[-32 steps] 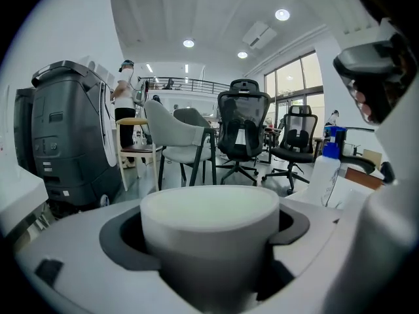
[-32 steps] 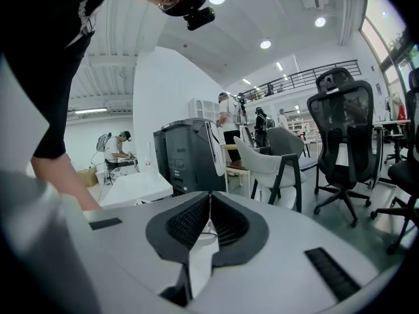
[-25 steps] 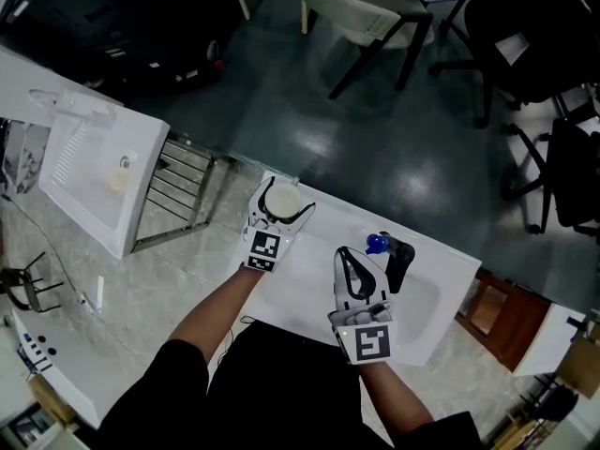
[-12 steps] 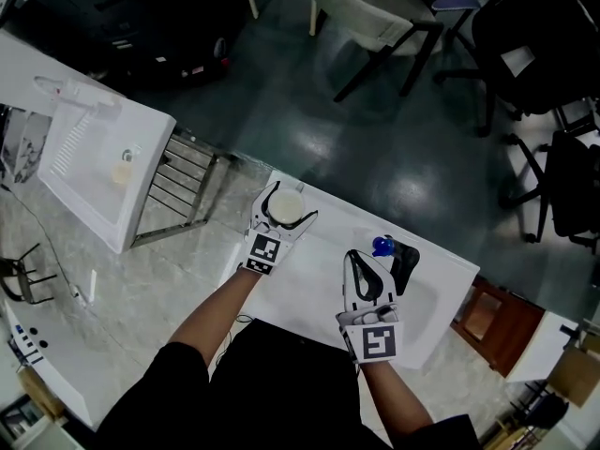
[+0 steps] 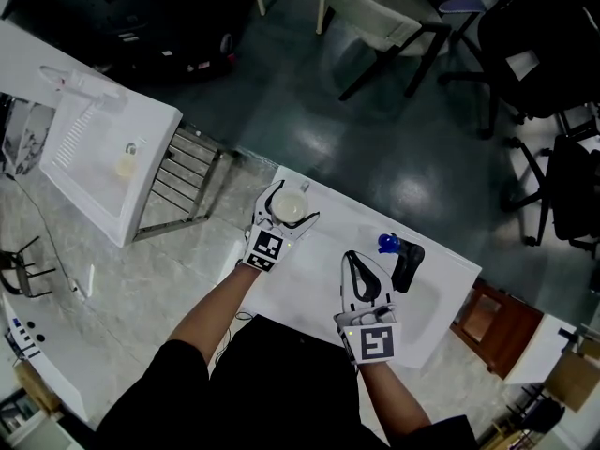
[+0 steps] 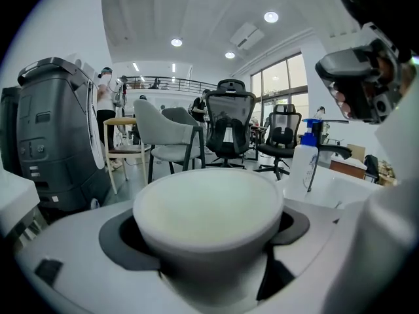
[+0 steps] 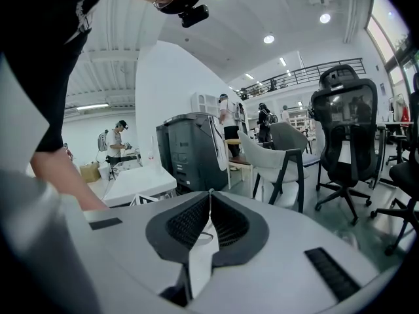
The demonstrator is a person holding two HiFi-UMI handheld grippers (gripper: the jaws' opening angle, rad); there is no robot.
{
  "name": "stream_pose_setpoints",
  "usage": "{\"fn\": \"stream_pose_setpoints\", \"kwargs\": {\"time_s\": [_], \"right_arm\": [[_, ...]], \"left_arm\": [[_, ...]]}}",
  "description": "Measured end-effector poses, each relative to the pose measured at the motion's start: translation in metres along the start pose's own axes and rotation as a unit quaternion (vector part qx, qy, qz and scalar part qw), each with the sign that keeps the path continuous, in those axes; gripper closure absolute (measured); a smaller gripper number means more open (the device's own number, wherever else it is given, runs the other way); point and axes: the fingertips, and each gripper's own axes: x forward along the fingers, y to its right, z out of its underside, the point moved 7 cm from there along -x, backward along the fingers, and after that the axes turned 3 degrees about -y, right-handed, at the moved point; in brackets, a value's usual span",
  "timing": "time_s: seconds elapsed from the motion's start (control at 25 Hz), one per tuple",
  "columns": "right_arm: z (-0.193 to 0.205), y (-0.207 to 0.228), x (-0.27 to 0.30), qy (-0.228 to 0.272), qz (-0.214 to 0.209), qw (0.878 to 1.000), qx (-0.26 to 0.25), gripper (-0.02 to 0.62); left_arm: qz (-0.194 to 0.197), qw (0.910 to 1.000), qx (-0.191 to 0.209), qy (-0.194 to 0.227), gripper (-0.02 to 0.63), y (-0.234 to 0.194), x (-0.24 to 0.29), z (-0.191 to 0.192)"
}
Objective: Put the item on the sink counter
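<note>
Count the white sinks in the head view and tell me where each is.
2. One sink unit stands upper left beside the metal rack; the other, the sink counter before the person, bears the black faucet. None looks hidden.

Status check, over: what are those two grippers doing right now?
Left gripper shut on white cup, over sink counter. Right gripper shut, empty. Nothing in the way.

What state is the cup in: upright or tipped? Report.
Upright: the cup has its open rim facing up, held between the left gripper's jaws.
</note>
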Motion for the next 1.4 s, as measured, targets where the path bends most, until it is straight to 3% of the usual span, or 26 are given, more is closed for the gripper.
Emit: {"fn": "stream_pose_setpoints", "kwargs": {"time_s": [0.44,0.88,1.0,1.4], "right_arm": [[0.0,0.005,-0.004,-0.003,0.005,1.0,-0.001,0.561],[0.018,0.001,-0.007,-0.042,-0.035,0.998,0.039,0.561],[0.014,0.007,-0.006,-0.024,-0.028,0.999,0.035,0.561],[0.023,0.007,-0.022,-0.049,-0.011,0.998,0.035,0.561]], "left_arm": [[0.004,0.9997,0.022,-0.01,0.153,0.003,-0.004,0.01],[0.008,0.9988,0.047,-0.01,0.152,0.003,0.015,0.005],[0.011,0.9984,0.052,-0.017,0.152,0.003,0.016,0.005],[0.014,0.9984,0.047,-0.027,0.114,0.005,0.012,0.009]]}}
